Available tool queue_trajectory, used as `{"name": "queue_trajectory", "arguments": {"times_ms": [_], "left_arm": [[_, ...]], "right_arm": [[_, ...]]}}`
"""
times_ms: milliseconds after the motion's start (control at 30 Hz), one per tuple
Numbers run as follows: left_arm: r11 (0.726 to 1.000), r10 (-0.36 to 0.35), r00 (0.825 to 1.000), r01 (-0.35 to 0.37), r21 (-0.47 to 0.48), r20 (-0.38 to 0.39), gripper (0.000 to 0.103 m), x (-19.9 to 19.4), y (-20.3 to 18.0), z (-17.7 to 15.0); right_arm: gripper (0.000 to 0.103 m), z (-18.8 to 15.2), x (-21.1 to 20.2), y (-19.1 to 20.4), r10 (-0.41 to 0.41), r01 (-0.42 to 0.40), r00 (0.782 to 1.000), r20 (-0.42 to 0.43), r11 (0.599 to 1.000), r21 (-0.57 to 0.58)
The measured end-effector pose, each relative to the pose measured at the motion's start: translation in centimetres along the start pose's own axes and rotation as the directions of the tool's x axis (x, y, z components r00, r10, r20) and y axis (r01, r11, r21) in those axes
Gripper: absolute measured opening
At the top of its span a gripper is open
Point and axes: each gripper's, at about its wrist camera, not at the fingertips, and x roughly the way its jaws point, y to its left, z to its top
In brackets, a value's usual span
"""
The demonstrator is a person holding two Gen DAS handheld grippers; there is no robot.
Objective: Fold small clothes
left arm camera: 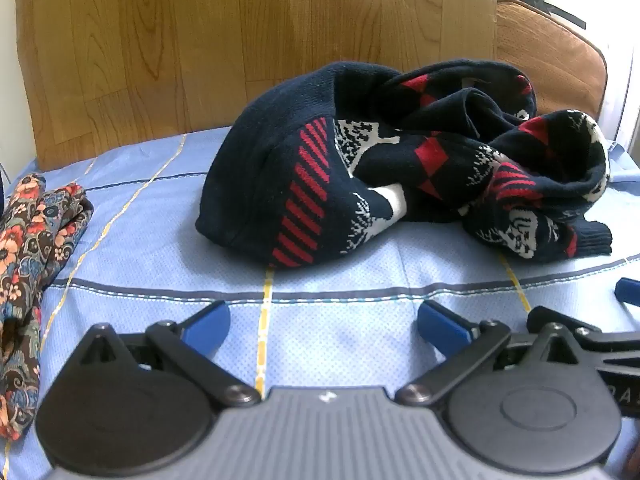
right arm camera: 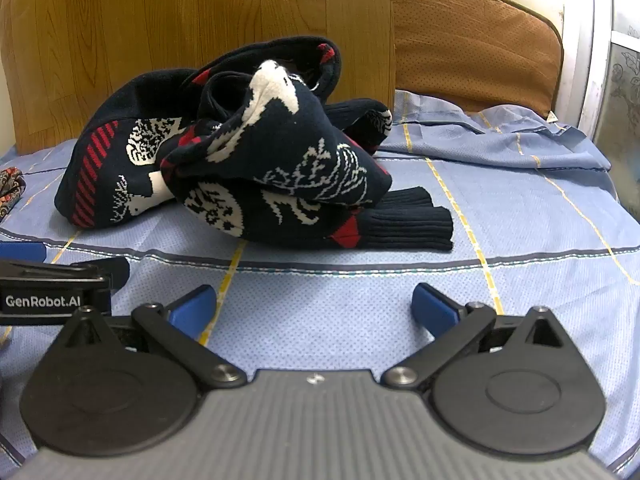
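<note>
Folding looks unstarted: the navy patterned sweater point(left arm camera: 360, 168) lies crumpled on the blue checked sheet point(left arm camera: 340, 344), just ahead of both grippers. Left gripper point(left arm camera: 324, 322) and right gripper point(right arm camera: 314, 306) hover spread wide, empty. Left of the sweater, a floral garment point(left arm camera: 28, 264) may be folded already, though it's half out of view.

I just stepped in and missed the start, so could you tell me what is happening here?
A person is holding two grippers over a bed to fold small clothes. The left gripper and the right gripper are both open and hold nothing, their blue fingers low over the blue bedsheet. A crumpled navy sweater lies untouched ahead of them, not yet folded. A floral garment sits off to the left.
</note>
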Motion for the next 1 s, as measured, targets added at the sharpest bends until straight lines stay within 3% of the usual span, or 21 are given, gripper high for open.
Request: {"name": "queue_trajectory", "arguments": {"times_ms": [1000], "left_arm": [[1.000,0.005,1.000,-0.005,0.012,0.007,0.103,-0.7,0.3,-0.3]], "right_arm": [[0.103,-0.3,-1.3,0.1,0.028,-0.028,1.000,0.008,0.999,-0.041]]}}
